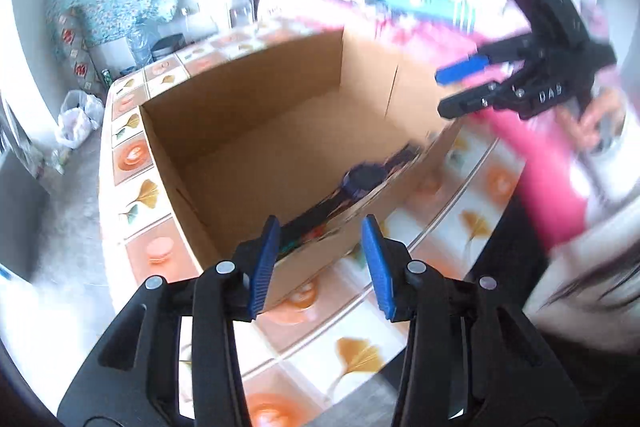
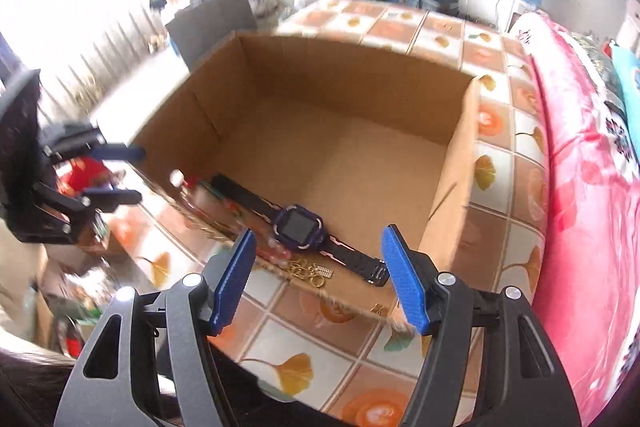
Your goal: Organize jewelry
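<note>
Left wrist view. We list a cardboard box (image 1: 280, 131), open-topped, filling the centre of the frame, standing on a table covered in a cloth printed with ginkgo leaves and orange cups (image 1: 360, 355). Inside, against the near wall at lower centre, lies a purple-faced smartwatch (image 1: 366, 181), blurred. Our left gripper (image 1: 320, 267) sits at bottom centre above the box's near corner, its blue pads spread apart with nothing between them. Our right gripper (image 1: 456, 91) enters at the upper right, fingers parted and empty. A pink blanket (image 1: 548, 179) runs down the right side.

Right wrist view. The same box (image 2: 340, 155) occupies the centre. The smartwatch (image 2: 298, 227) lies flat along the near wall at lower centre, strap stretched out. Just below it lie gold jewelry pieces (image 2: 314, 273); a beaded strand (image 2: 276, 251) sits to the watch's left. The right gripper (image 2: 320, 279) stands at bottom centre, pads wide apart, holding nothing. The left gripper (image 2: 120, 175) shows at mid left, fingers separated and empty.
</note>
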The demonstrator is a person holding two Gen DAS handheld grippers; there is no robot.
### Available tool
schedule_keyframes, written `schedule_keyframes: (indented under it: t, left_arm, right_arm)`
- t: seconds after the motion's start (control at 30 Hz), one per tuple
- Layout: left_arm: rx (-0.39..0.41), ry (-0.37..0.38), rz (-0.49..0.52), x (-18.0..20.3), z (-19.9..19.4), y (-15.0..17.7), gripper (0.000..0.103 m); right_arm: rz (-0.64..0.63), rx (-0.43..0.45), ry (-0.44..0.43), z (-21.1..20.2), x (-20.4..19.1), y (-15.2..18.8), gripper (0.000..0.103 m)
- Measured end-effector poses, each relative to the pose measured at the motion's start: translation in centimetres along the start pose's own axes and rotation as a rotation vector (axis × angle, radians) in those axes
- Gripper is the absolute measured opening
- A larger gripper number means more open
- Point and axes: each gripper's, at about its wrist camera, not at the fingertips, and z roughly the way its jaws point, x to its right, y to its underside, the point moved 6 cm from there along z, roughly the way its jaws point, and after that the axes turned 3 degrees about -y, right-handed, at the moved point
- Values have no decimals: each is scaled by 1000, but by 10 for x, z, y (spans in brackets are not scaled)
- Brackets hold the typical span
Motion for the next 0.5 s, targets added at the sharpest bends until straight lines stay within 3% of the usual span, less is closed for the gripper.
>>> schedule_keyframes:
  t: [0.1,0.23,0.33,0.4,0.5]
  left_arm:
    - [79,19,-91,5,-6,-1,41]
    - [238,66,-348,-5,-3,-4,41]
    - [342,7,-486,-8,8,-8,41]
    - [360,-54,-540,-10,14,-11,41]
    - [363,-106,-551,-3,29,-13,40]
  right_arm:
    - [3,93,46,-24,3,1,72]
    - [-2,224,155,-34,6,-8,74]
    - [-1,295,147,-19,2,-15,77]
    - [17,285,159,-6,5,-16,77]
    - [76,264,87,16,7,-13,77]
